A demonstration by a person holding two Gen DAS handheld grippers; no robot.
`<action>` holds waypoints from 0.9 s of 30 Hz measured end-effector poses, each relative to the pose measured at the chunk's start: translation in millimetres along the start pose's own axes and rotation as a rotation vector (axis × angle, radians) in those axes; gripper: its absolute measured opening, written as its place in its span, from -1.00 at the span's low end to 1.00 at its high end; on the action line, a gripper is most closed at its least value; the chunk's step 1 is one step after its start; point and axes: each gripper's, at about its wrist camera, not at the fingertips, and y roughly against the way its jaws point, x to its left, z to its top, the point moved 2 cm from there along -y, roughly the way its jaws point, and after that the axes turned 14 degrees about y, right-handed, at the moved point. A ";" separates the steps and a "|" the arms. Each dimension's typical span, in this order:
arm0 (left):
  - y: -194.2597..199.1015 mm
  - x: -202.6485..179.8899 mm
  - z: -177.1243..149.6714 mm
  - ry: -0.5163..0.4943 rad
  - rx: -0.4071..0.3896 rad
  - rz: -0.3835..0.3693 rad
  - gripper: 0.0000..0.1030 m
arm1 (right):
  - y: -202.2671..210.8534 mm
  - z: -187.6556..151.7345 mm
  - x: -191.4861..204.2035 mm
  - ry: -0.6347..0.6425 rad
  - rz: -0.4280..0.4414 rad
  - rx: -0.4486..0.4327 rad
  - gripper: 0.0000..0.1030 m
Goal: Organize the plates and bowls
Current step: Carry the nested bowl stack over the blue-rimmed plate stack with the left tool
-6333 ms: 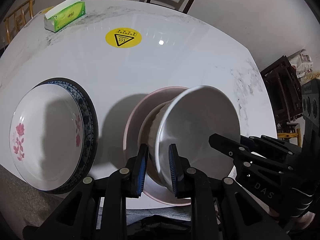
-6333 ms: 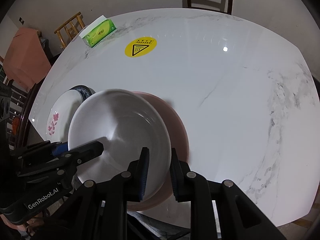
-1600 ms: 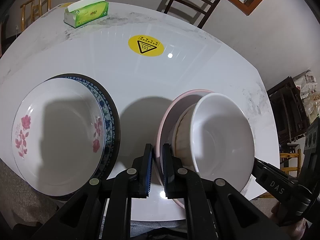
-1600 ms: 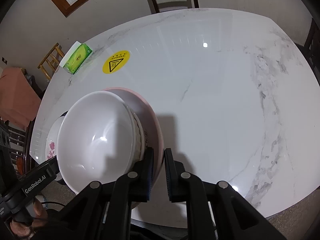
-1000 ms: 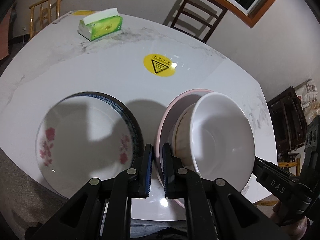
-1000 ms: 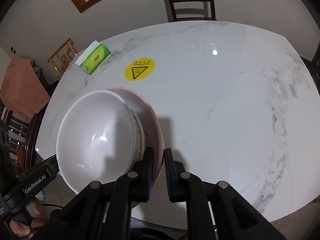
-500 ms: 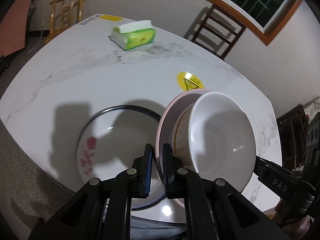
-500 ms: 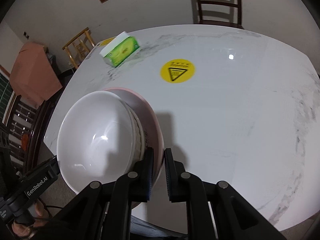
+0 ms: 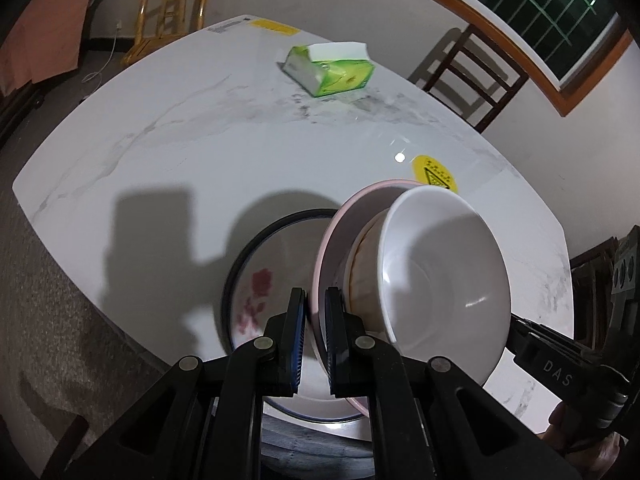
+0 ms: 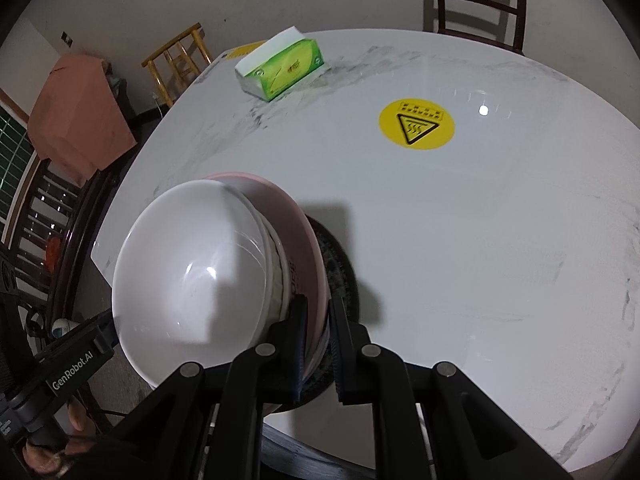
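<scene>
Colours and patterns of the tableware and table

Pink plate [image 9: 332, 240] carries a plain white bowl [image 9: 444, 280] nested over a beige-sided bowl [image 9: 360, 276]; the plate below [image 9: 256, 292] is white with red flowers and a dark blue patterned rim; the table [image 10: 460, 240] is white, grey-veined marble with a yellow round sticker [image 10: 417, 124] bearing a black triangle; the tissue box [image 10: 280, 68] is green and white.

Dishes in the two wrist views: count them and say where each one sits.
5, possibly more hidden: white bowl nested in a beige bowl on the pink plate, carried above a floral plate stacked on a dark-rimmed plate on the table.
</scene>
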 end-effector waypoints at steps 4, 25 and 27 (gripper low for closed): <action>-5.7 10.6 2.2 0.018 0.008 0.002 -0.90 | -8.3 1.3 6.0 0.008 0.000 0.014 -0.78; -16.5 21.4 8.6 0.006 -0.021 0.013 -0.89 | -22.4 4.6 12.8 -0.002 0.012 0.012 -0.74; -15.6 21.0 9.6 0.002 -0.024 0.015 -0.89 | -22.4 4.7 12.9 0.000 0.013 0.009 -0.74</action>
